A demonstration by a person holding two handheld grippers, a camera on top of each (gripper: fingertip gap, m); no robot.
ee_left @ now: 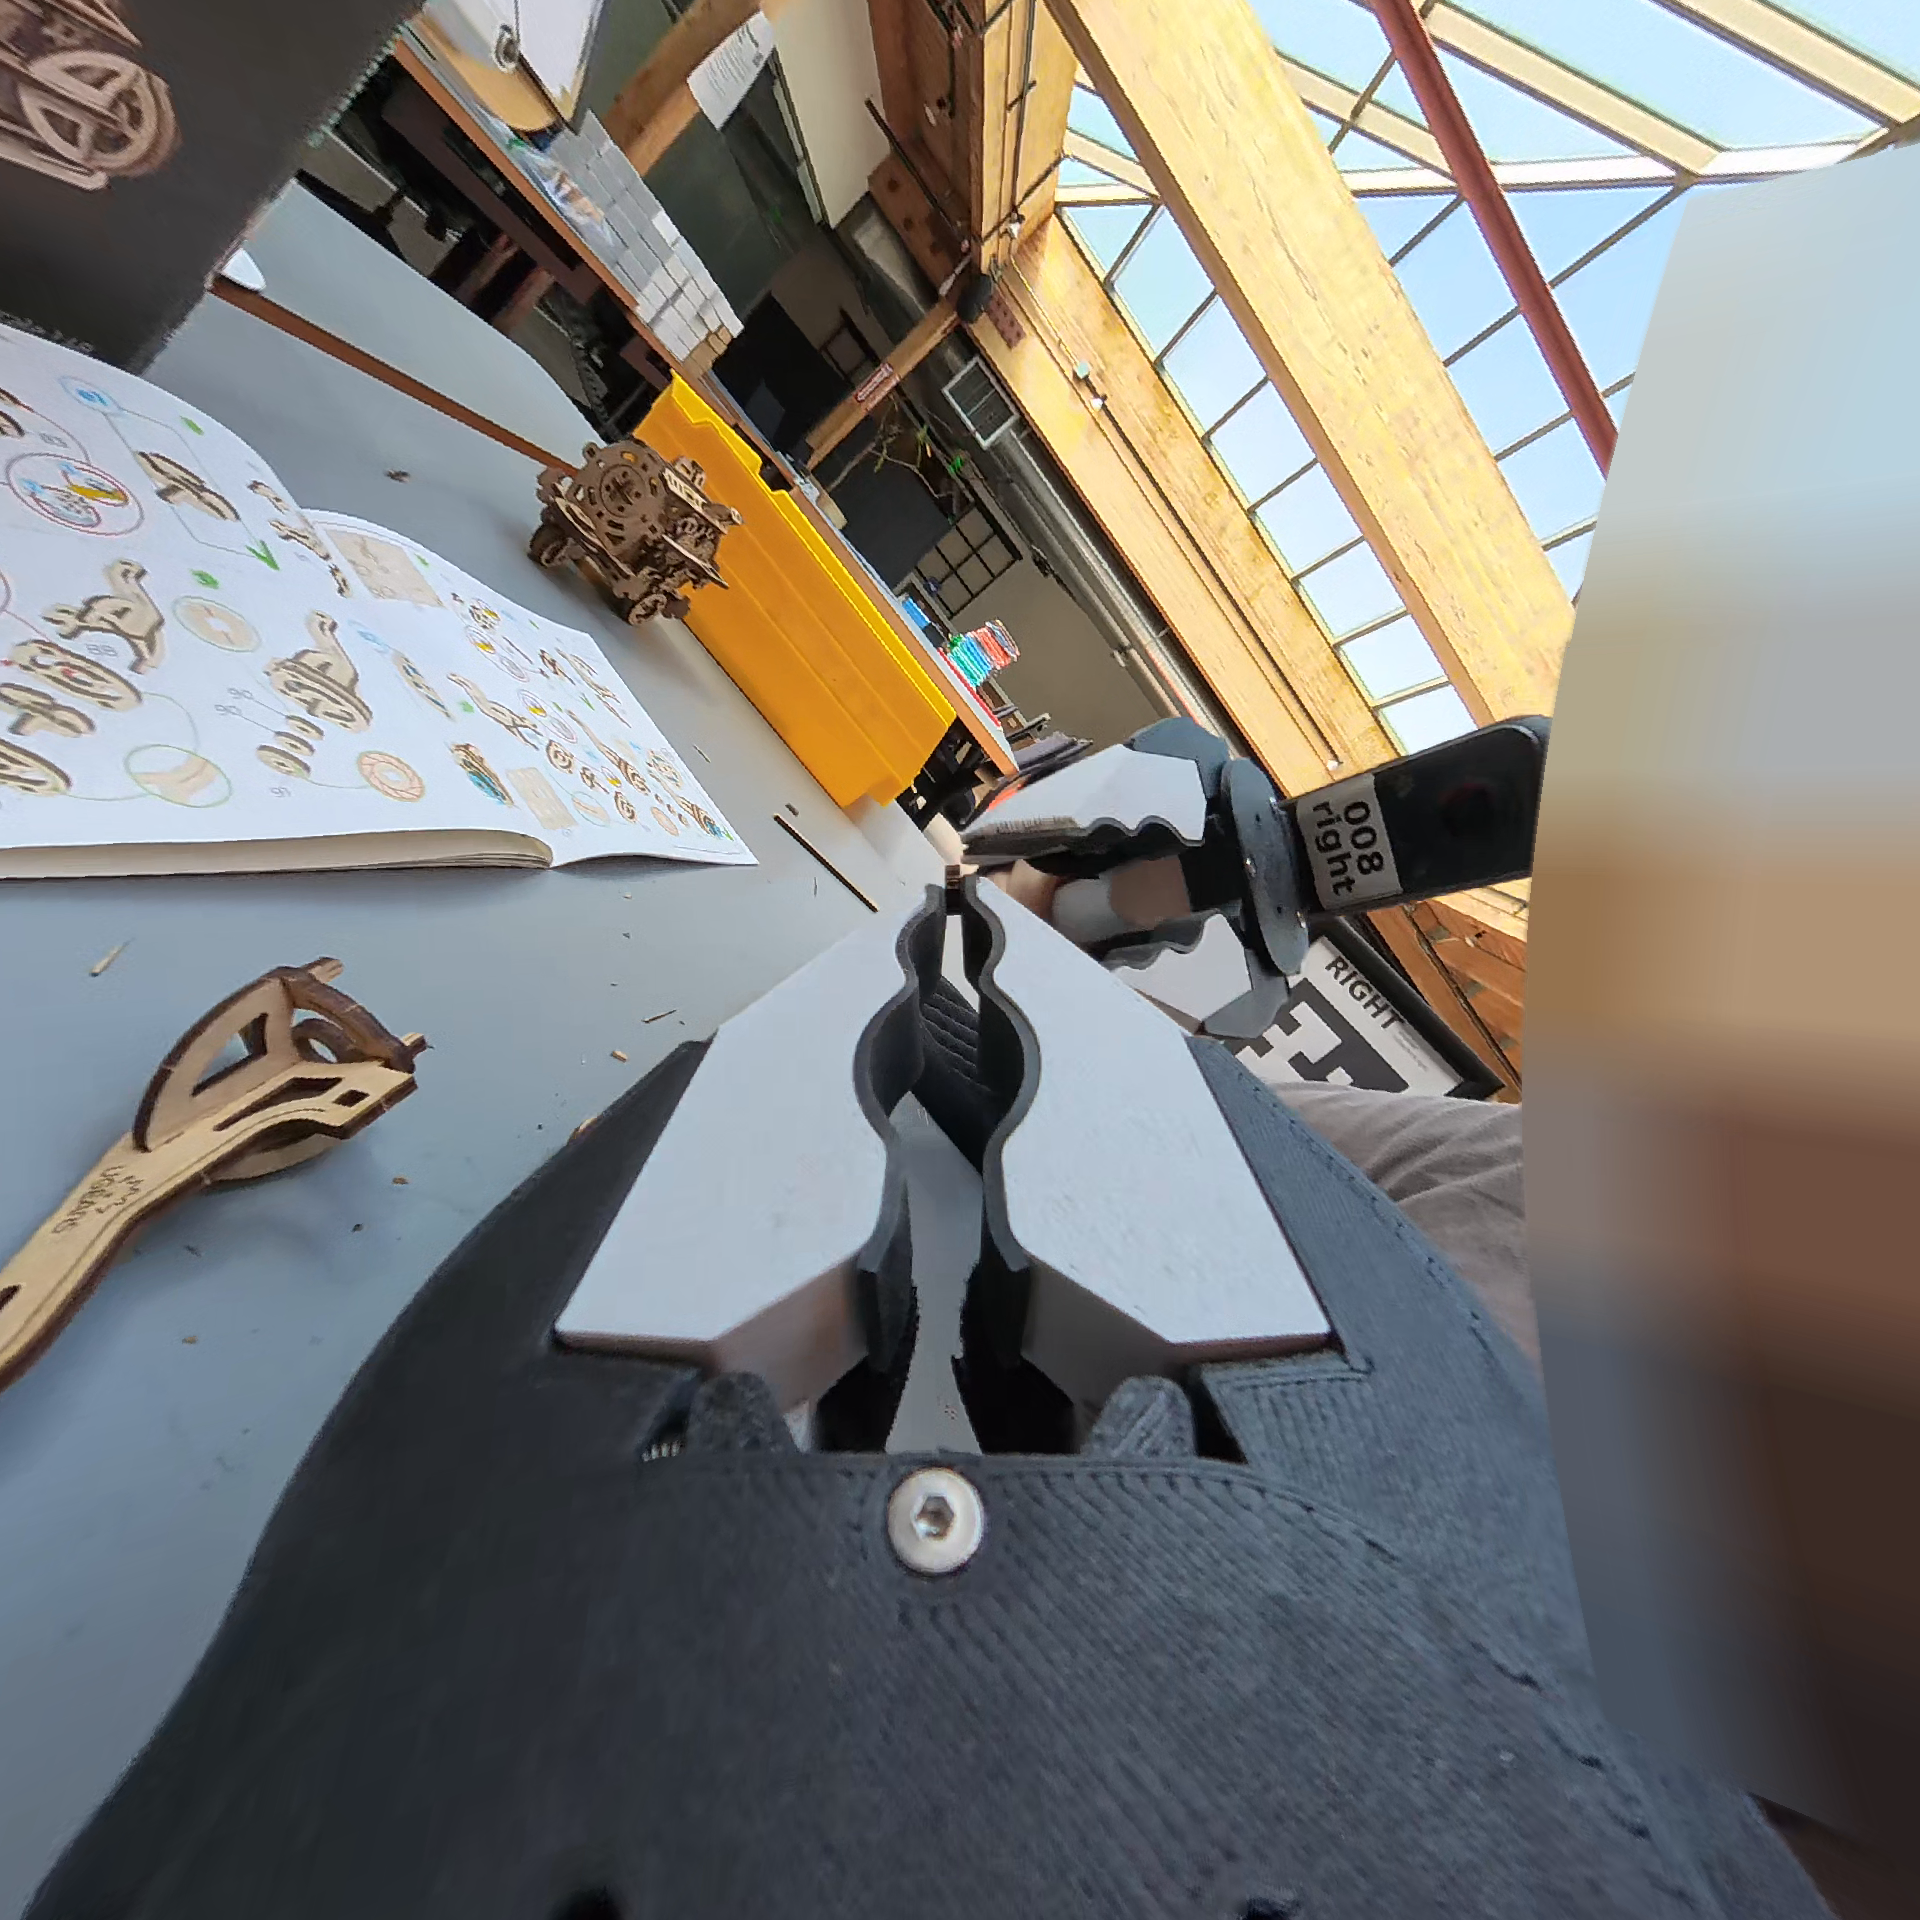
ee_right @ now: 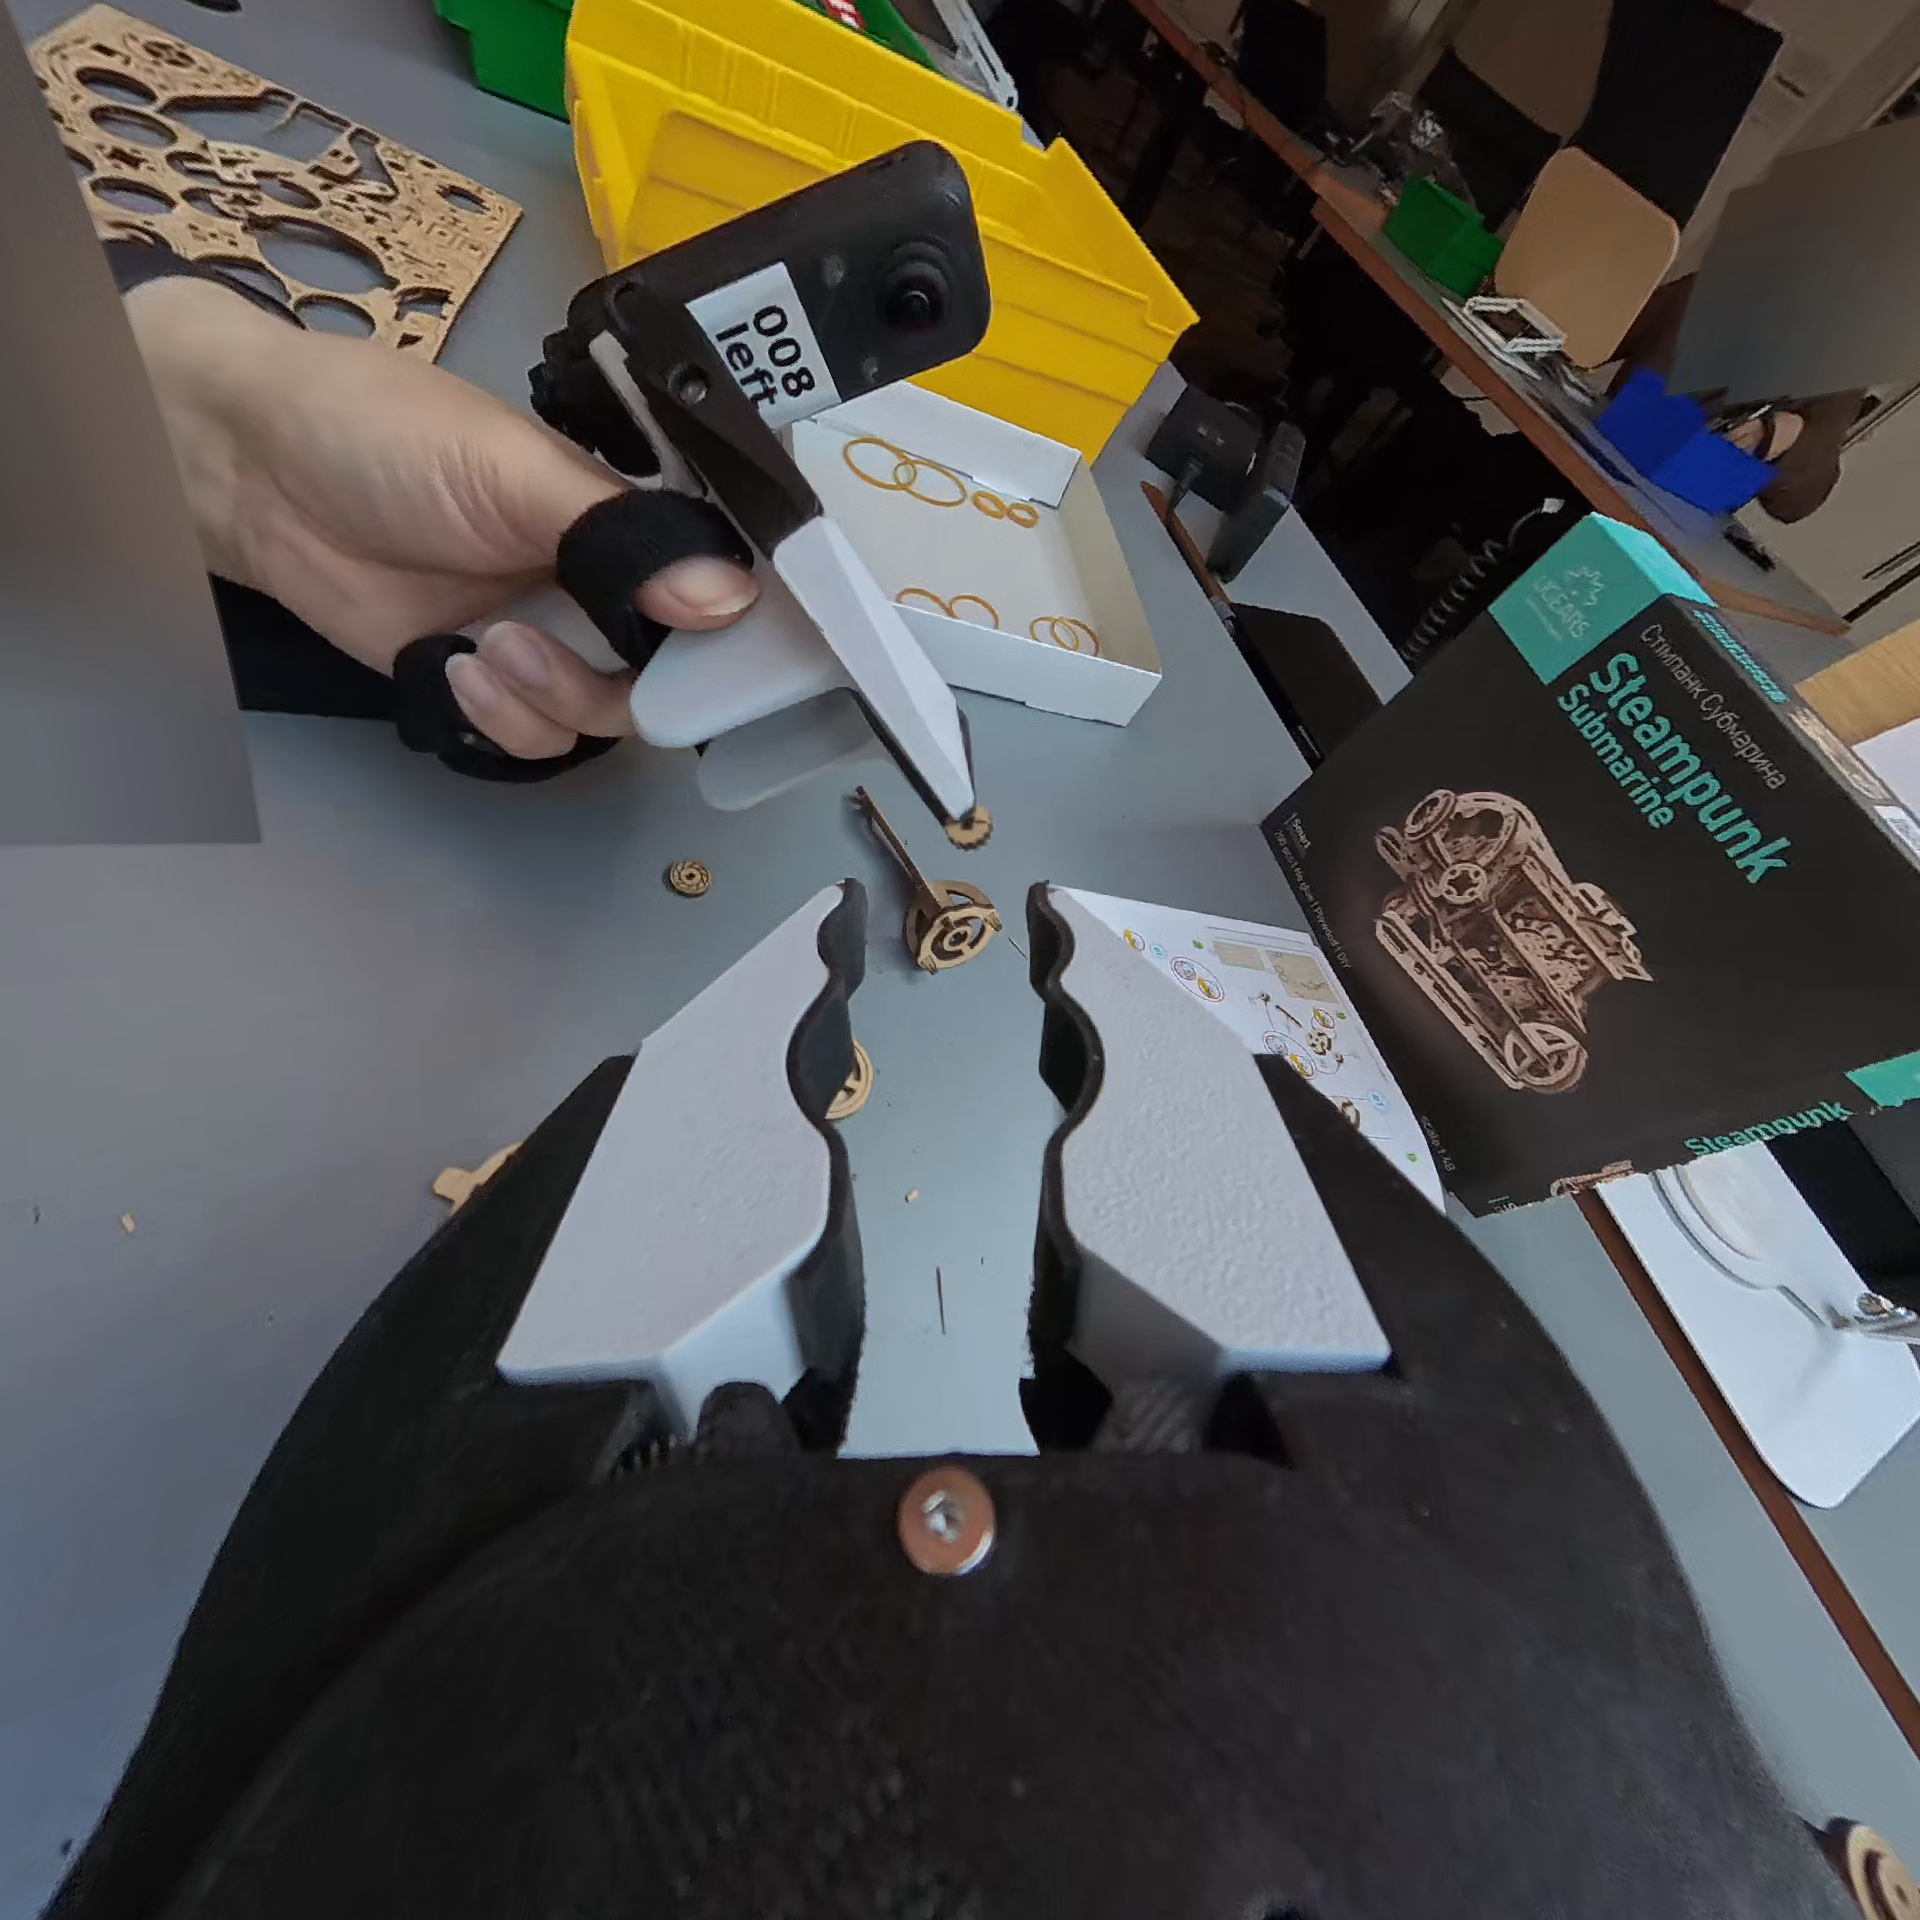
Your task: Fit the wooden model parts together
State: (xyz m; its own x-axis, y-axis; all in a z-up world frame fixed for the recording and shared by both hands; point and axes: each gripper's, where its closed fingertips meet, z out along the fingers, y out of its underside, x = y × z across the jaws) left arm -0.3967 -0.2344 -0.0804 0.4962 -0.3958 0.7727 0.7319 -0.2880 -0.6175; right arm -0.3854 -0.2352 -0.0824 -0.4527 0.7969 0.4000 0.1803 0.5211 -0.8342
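left gripper (ee_right: pixel 966 816): clenched on small toothed wooden gear (ee_right: pixel 969 828), tips down near table (ee_right: pixel 312 987)
right gripper (ee_right: pixel 945 914): released, above shaft-and-wheel part (ee_right: pixel 935 914)
shaft axis: flat, pointing away toward gear
hidden: gear mostly covered by tips

1. Your left claw (ee_right: pixel 964 816) has white fingers with black pads; so does your right claw (ee_right: pixel 945 914).
2. The small gear (ee_right: pixel 968 828) and wheel-and-shaft piece (ee_right: pixel 940 920) are tan plywood.
3. The counter (ee_right: pixel 312 987) is plain grey.
4. The bin (ee_right: pixel 1039 208) is bright yellow.
5. The kit box (ee_right: pixel 1621 883) is black with teal trim.
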